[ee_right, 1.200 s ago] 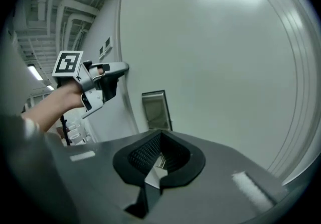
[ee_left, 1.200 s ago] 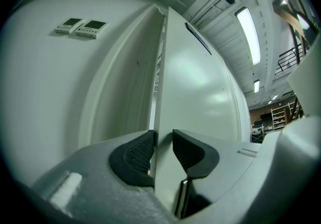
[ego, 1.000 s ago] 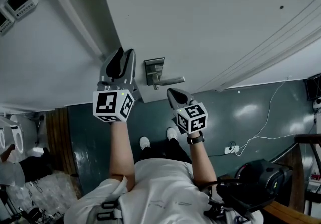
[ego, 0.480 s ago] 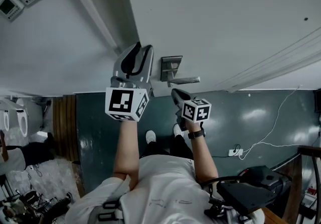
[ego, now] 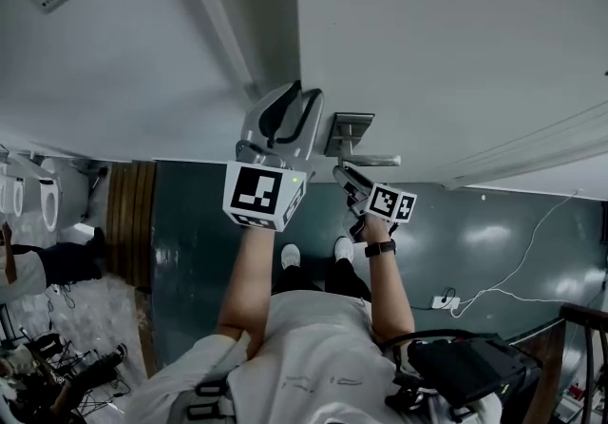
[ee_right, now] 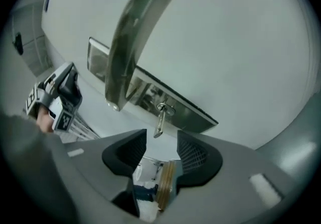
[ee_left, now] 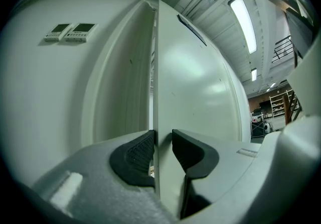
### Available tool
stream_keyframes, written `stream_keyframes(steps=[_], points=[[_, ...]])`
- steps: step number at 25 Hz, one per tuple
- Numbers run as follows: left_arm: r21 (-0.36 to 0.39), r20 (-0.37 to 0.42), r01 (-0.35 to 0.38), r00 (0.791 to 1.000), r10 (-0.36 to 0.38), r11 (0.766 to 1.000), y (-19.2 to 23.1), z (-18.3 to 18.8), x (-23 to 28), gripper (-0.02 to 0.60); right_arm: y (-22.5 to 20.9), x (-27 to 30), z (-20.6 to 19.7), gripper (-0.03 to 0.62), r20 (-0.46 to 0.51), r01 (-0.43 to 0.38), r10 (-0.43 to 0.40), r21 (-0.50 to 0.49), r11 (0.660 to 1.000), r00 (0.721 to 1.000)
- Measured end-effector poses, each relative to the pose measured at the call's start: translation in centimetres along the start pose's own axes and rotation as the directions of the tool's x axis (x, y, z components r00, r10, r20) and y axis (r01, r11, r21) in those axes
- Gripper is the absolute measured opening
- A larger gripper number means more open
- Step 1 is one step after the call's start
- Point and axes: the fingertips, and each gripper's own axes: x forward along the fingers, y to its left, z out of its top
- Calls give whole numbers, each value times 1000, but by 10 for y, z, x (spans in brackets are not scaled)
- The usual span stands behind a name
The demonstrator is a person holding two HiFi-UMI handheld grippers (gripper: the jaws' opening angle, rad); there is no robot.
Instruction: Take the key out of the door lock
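— How are the arms held?
— Both forearms are stretched forward. The left gripper is raised at the free edge of the door, and its jaws are pressed onto that edge from both sides. The right gripper is held lower, under the lever handle, with its jaws parted and nothing gripped.
— And the key?
— The key is seen hanging from the lock plate, just ahead of that gap, untouched.
— The room?
— A dark glossy floor is crossed by a white cable. Two wall panels are mounted beside the frame.
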Motion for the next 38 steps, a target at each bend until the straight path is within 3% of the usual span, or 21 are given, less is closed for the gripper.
stream_keyframes(steps=[3,4,6,8,10,12,14,15,27,34,38], points=[[-10,-16,5,1000,-5,1000,0,-1,0,115,3,5,12,185,38,-41,38,69,997,999],[-9,-19,7,1000,-7,1000,-1,-1,0,115,3,6,15,165,54,-44,39,89,995,998],[-3,-20,3,1000,-3,1000,-1,-1,1,115,3,6,20,57,87,-61,49,138,989,995],[4,-19,-6,1000,6,1000,0,-2,1,115,0,8,21,49,109,-106,86,198,974,990],[0,-17,-11,1000,11,1000,0,-2,1,115,-3,8,21,37,148,-179,139,305,935,979],[-17,-17,-14,1000,14,1000,0,-2,1,114,-5,7,21,31,217,-270,194,409,872,957],[-26,-22,-22,1000,22,999,0,-1,0,114,-5,5,19,29,279,-330,219,462,823,935],[-28,-24,-27,999,26,999,1,-1,0,114,-5,5,19,29,295,-338,216,470,815,931],[-29,-41,-45,998,44,999,2,-4,-1,115,-9,2,16,29,312,-274,131,477,835,941],[-29,-57,-40,998,38,999,-1,-5,-7,117,-10,-4,10,28,344,-293,133,472,831,930],[-38,-63,-33,998,30,999,-2,-7,-10,117,-8,-11,1,28,338,-330,188,432,840,922]])
